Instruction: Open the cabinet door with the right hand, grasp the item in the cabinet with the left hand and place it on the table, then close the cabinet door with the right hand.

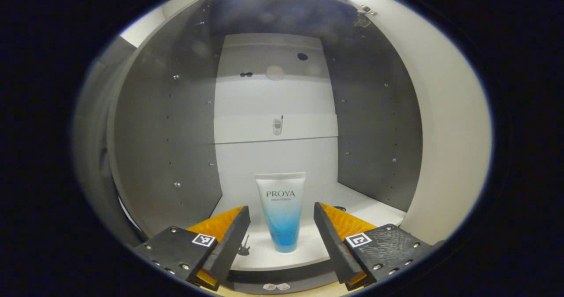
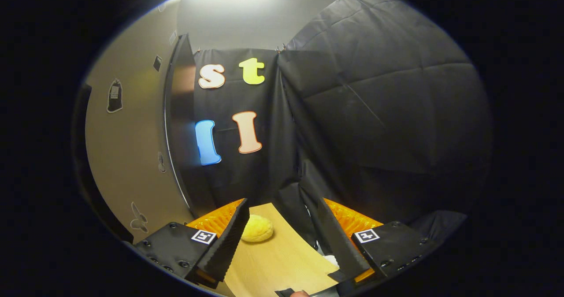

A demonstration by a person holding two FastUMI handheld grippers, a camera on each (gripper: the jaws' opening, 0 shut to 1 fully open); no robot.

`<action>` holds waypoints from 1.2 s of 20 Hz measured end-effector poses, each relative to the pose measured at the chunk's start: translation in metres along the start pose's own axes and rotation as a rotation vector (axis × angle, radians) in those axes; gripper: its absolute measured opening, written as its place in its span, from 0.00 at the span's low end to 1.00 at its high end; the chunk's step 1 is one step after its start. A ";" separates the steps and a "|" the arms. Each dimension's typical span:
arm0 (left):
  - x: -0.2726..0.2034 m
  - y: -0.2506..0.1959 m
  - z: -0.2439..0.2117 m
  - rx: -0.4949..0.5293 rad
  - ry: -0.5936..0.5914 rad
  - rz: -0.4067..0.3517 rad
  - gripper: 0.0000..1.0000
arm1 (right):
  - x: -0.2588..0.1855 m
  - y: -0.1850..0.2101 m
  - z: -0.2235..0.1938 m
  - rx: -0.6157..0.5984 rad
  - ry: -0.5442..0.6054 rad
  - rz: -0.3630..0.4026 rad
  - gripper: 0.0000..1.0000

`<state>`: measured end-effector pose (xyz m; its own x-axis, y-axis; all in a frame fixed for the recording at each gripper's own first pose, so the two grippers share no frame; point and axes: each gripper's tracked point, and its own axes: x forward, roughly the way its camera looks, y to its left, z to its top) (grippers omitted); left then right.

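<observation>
While the left gripper (image 1: 282, 226) hangs at the mouth of the cabinet, its jaws stand wide apart, one finger to each side of the tube (image 1: 282, 211) with a clear gap on both sides, so nothing is grasped; the tube stands upright on its cap on the cabinet floor (image 1: 308, 248), white at the top and fading to blue toward the bottom, near the front edge and well apart from the back panel (image 1: 275, 98); a small dark guitar-shaped sticker (image 1: 245, 245) lies on that floor just left of the tube, by the left finger; the grey side walls (image 1: 167, 147) carry rows of small holes and studs, and a small sticker (image 1: 277, 125) sits at the middle of the back panel; on the right the open cabinet door (image 1: 449, 125) swings outward, its hinge (image 1: 365, 16) near the top.

Seen in the right gripper view, the right gripper (image 2: 280, 239) also has its jaws released, with nothing between the fingers; beyond them lies the wooden table (image 2: 282, 257), and a yellow sponge-like lump (image 2: 257, 228) rests on it just beside the left finger; to the left a pale panel (image 2: 128, 156) bearing small stickers stands on edge, its dark rim (image 2: 176, 125) facing the camera; the black cloth wall (image 2: 374, 103) closes the far side.
</observation>
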<state>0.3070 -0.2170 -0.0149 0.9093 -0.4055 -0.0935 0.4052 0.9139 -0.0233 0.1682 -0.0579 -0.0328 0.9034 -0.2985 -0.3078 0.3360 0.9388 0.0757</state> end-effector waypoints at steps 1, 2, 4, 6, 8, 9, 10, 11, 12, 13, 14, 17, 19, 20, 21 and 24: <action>0.002 0.000 0.000 0.002 0.000 0.001 0.91 | 0.000 -0.001 0.001 0.001 -0.001 -0.002 0.98; 0.004 0.001 -0.001 0.007 0.004 0.005 0.89 | -0.002 -0.001 0.000 0.003 0.000 -0.003 0.98; 0.008 0.002 0.000 0.010 -0.005 0.015 0.79 | -0.004 -0.002 -0.001 0.003 0.004 -0.002 0.98; 0.015 0.002 -0.002 0.010 -0.004 0.023 0.53 | -0.004 -0.005 -0.003 -0.002 0.007 -0.002 0.98; 0.007 0.001 0.001 0.008 -0.004 0.023 0.57 | -0.006 -0.006 -0.002 -0.001 0.006 0.004 0.98; 0.005 0.002 0.002 0.005 -0.002 0.025 0.56 | -0.007 -0.008 -0.002 -0.001 0.005 0.006 0.98; 0.004 0.001 0.002 0.001 -0.002 0.027 0.51 | -0.007 -0.009 -0.002 -0.002 0.005 0.008 0.98; 0.003 0.001 0.002 -0.005 -0.001 0.027 0.48 | -0.008 -0.011 -0.001 -0.002 0.004 0.011 0.98; 0.002 0.001 0.002 -0.009 -0.002 0.031 0.48 | -0.008 -0.012 -0.001 -0.002 0.003 0.015 0.98; 0.001 0.002 0.002 -0.011 -0.006 0.035 0.51 | -0.008 -0.013 0.000 -0.002 0.002 0.020 0.98; 0.002 0.002 0.003 -0.011 -0.014 0.038 0.51 | -0.008 -0.013 0.000 -0.002 0.000 0.026 0.98; 0.000 0.004 0.005 -0.007 -0.031 0.044 0.48 | -0.006 -0.013 0.002 -0.005 0.002 0.054 0.98; 0.001 0.005 0.007 -0.013 -0.047 0.059 0.51 | -0.003 -0.009 0.003 -0.011 0.005 0.083 0.98; 0.001 0.007 0.008 -0.012 -0.054 0.071 0.51 | -0.001 -0.007 0.003 -0.017 0.003 0.096 0.98; 0.000 0.009 0.008 -0.010 -0.061 0.084 0.54 | 0.001 -0.006 0.003 -0.023 0.002 0.109 0.98; 0.001 0.010 0.009 -0.009 -0.077 0.129 0.48 | 0.004 0.002 -0.002 -0.033 0.012 0.158 0.98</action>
<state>0.3125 -0.2084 -0.0064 0.9585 -0.2844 -0.0196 0.2839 0.9585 -0.0248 0.1720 -0.0568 -0.0357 0.9410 -0.1442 -0.3063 0.1804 0.9792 0.0930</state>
